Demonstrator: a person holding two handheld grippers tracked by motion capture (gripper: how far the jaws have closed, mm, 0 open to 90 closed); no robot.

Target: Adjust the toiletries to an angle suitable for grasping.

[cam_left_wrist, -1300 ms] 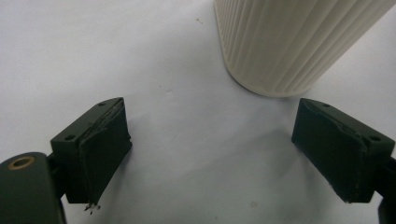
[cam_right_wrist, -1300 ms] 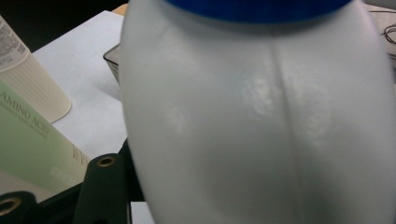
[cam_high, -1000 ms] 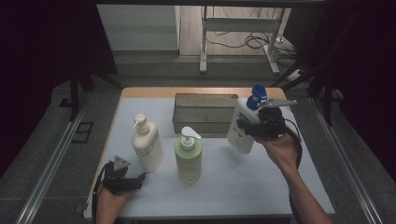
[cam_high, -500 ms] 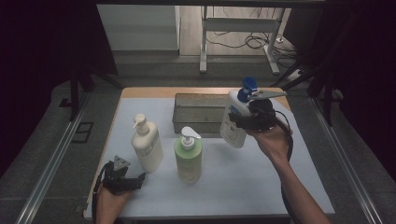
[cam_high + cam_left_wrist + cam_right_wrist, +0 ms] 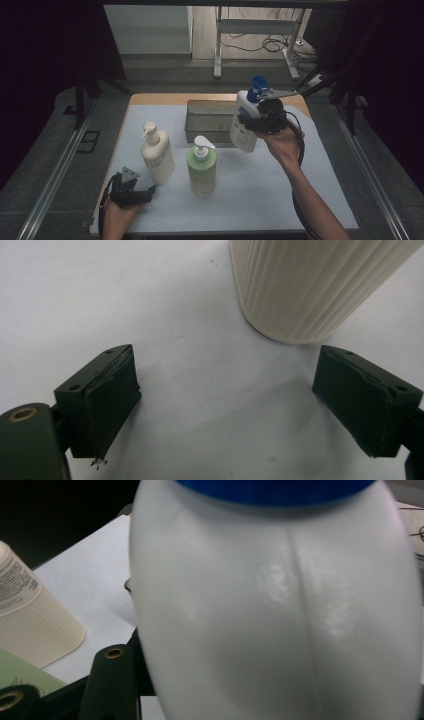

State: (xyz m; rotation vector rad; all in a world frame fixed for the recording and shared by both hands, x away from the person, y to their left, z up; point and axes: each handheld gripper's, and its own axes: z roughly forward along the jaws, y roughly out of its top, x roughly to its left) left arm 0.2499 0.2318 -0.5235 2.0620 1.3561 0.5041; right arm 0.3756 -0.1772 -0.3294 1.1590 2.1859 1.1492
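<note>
A white bottle [image 5: 243, 139] with a blue pump top [image 5: 258, 83] hangs tilted in the air by the right end of the metal tray [image 5: 206, 108]. My right gripper [image 5: 248, 122] is shut on its middle. In the right gripper view the white bottle [image 5: 280, 605] bulges between the jaws, its blue cap [image 5: 272, 490] at the top. My left gripper [image 5: 148, 192] rests on the white mat near the front left edge, open and holding nothing. In the left gripper view its jaws [image 5: 225, 405] stand wide apart, with the ribbed cream bottle [image 5: 310, 285] just ahead.
A cream pump bottle [image 5: 157, 156] and a green pump bottle [image 5: 201, 169] stand upright on the mat [image 5: 260, 195] left of centre. From the right gripper, the cream bottle [image 5: 30, 625] and green bottle [image 5: 20, 680] lie at lower left. Dark floor and rails border the table.
My right gripper has carried the white bottle leftward and a little upward, from right of the tray to over its right end. The left gripper has stayed put.
</note>
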